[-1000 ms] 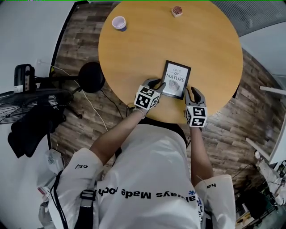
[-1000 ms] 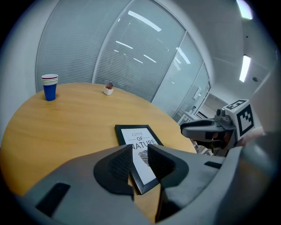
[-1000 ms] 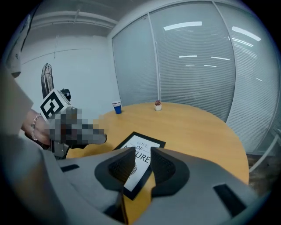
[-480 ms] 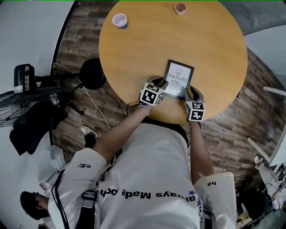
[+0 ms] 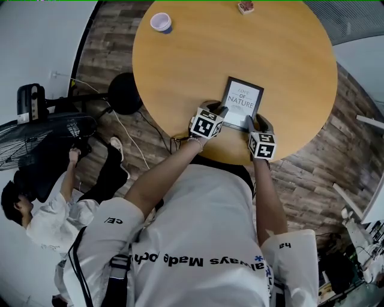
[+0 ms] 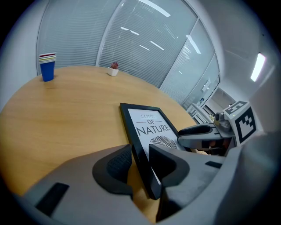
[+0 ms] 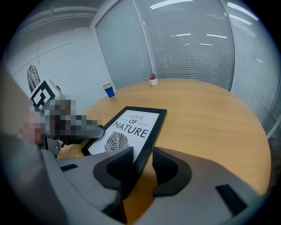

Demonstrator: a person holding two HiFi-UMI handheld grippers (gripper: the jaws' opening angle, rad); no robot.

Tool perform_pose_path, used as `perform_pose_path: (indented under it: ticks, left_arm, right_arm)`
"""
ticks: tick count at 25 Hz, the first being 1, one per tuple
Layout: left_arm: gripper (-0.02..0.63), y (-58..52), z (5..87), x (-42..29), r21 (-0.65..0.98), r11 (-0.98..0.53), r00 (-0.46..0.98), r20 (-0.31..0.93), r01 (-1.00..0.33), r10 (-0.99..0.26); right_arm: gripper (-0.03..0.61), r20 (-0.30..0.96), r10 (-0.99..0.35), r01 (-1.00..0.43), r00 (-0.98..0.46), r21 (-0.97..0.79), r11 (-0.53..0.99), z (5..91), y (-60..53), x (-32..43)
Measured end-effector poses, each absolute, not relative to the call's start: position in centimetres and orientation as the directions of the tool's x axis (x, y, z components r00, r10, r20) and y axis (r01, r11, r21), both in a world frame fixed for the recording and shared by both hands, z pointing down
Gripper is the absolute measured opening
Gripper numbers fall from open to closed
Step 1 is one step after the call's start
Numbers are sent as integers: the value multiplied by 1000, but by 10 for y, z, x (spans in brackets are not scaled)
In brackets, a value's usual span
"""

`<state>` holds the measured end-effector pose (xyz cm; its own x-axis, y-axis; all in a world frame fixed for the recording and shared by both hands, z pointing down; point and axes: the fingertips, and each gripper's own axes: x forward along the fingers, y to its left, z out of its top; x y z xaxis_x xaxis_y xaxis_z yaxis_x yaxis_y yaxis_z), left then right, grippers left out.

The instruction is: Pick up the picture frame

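A black picture frame [image 5: 242, 103] with a "Love of Nature" print lies near the front edge of the round wooden table [image 5: 198, 54]. My left gripper [image 5: 217, 111] is at its near left corner, and in the left gripper view the frame's edge [image 6: 149, 127] runs between the jaws of my left gripper [image 6: 140, 160], which are shut on it. My right gripper [image 5: 252, 123] is at the near right corner. There the frame's right edge [image 7: 131, 127] sits pinched between the jaws of my right gripper [image 7: 142, 165]. The near end looks slightly raised.
A stack of paper cups [image 5: 160, 22] and a small potted plant [image 5: 245, 6] stand at the table's far side. A black round stool [image 5: 124, 93], a fan [image 5: 24, 132] and a crouching person [image 5: 36, 204] are on the floor to the left.
Both grippers have moved forward onto the frame's near corners and their jaws have shut on its edges. A person has come into view at the lower left.
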<state>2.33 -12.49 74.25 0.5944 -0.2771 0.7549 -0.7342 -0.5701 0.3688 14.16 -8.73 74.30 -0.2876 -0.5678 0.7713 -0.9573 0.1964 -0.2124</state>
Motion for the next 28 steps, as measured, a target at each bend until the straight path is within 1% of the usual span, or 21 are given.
perform_pose_path:
  ticks: [8,16,28]
  left_arm:
    - [123,-126,745,23,351,-579,587,757,-736,-287]
    - [111,-124,743,23,349,-567,578,764,-746,-289]
    - [101,-134,717,21,331,-561,575,744,-759,-339]
  right_arm:
    - [130,766,-577,-959,-284,-220,179,744,-87,141]
    - [113,769,-581,-964,-265,-211,161,742,-86,144]
    - [106,748,-616,-969,-247,-195,152,720,-94,144]
